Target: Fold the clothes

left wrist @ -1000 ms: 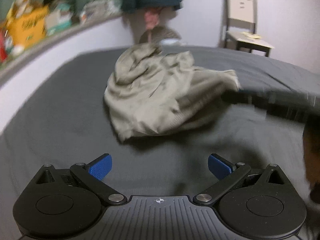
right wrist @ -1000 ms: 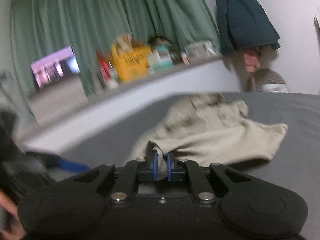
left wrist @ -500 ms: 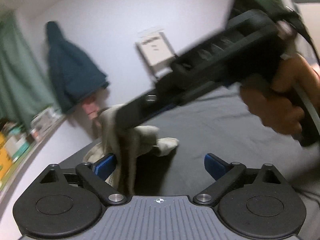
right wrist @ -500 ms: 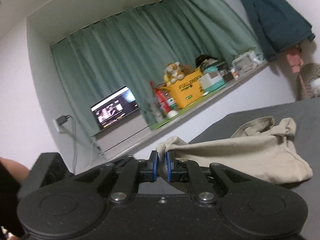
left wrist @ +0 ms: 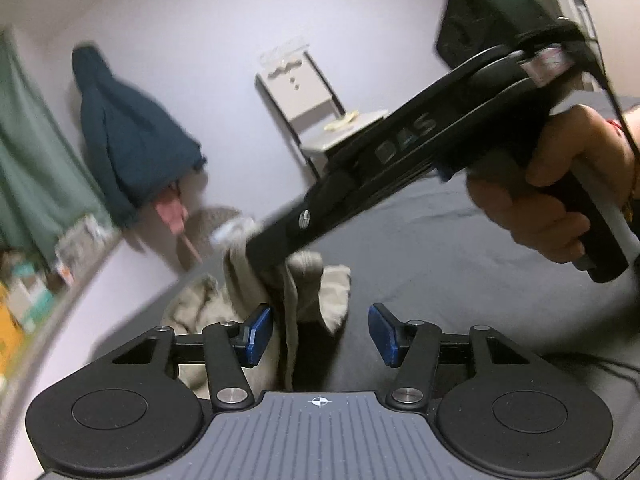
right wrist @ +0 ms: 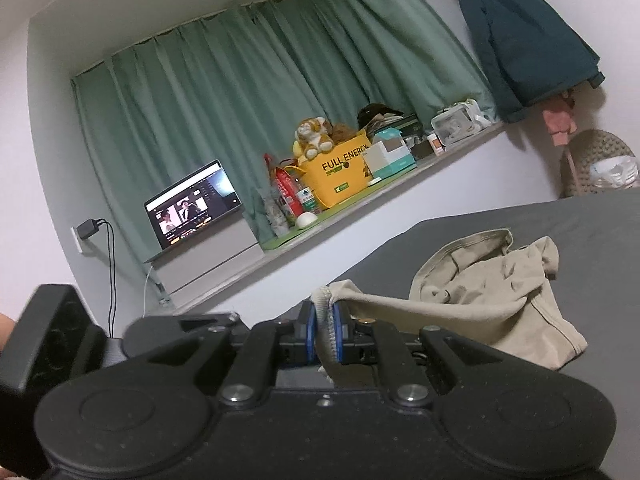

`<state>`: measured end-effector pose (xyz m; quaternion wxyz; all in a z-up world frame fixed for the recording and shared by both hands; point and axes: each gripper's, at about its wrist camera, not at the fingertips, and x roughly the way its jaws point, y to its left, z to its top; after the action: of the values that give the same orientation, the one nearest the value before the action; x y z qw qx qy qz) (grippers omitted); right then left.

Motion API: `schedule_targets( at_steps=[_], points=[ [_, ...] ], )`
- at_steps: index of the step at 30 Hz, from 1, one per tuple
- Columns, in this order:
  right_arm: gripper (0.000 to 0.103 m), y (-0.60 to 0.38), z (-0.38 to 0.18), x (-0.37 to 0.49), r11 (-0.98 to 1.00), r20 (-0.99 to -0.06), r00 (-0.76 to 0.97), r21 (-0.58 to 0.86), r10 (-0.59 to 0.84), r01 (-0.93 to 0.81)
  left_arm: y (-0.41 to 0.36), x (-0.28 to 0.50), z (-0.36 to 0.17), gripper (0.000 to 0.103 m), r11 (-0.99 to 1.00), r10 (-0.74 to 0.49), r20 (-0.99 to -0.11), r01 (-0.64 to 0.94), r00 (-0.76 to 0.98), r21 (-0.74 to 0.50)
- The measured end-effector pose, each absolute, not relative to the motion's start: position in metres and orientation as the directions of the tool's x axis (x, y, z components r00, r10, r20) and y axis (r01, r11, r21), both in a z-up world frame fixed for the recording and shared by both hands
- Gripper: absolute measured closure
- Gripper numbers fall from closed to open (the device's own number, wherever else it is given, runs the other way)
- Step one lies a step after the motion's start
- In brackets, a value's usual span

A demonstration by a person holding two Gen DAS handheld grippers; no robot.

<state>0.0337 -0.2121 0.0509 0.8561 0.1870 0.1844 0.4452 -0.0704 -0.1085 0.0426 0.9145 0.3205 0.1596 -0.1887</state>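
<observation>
A beige garment (right wrist: 480,292) lies partly on the grey bed (right wrist: 592,232), one ribbed edge lifted. My right gripper (right wrist: 323,334) is shut on that ribbed edge. In the left wrist view the same garment (left wrist: 296,300) hangs down from the right gripper (left wrist: 260,256), which a hand (left wrist: 560,192) holds from the upper right. My left gripper (left wrist: 318,334) is open just below, with a hanging fold of the cloth between its blue pads, close to the left pad (left wrist: 256,334).
A ledge (right wrist: 360,200) along the green curtain carries a laptop (right wrist: 192,204), a yellow box (right wrist: 340,172) and bottles. A dark jacket (left wrist: 128,136) hangs on the wall. A chair (left wrist: 316,108) stands beyond the bed. A round basket (right wrist: 600,168) sits in the corner.
The right gripper has lifted the garment's edge off the bed. The left gripper has swung up under it, so the hanging cloth now sits between its partly narrowed open jaws.
</observation>
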Motion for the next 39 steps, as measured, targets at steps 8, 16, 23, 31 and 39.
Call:
schedule_targets(
  at_steps=[8,16,23,31,39],
  points=[
    [0.090,-0.208,0.054,0.025,0.482,-0.133,0.481,0.475,0.867,-0.737,-0.117,-0.070,0.040,0.048,0.708,-0.244,-0.430,0.462,0.869,0.533],
    [0.090,-0.200,0.055,0.018,0.398,-0.130,0.383,0.455,0.914,-0.796,-0.106,-0.058,0.042,0.098,0.779,-0.194,-0.457,0.419,0.868,0.466],
    [0.060,-0.212,0.057,0.023,0.431,-0.092,0.444,0.478,0.891,-0.765,-0.062,-0.043,0.056,0.099,0.924,-0.064,-0.411,0.209,0.910,0.320],
    [0.048,-0.206,0.012,0.091,0.875,-0.424,0.774,0.119,0.472,-0.468,-0.015,-0.028,0.058,0.099,0.976,0.052,-0.420,0.043,0.906,0.212],
    [0.102,-0.213,-0.022,0.121,0.855,-0.489,0.702,0.255,0.517,-0.452,-0.014,-0.009,0.053,0.099,0.979,0.039,-0.434,0.052,0.900,0.196]
  ],
)
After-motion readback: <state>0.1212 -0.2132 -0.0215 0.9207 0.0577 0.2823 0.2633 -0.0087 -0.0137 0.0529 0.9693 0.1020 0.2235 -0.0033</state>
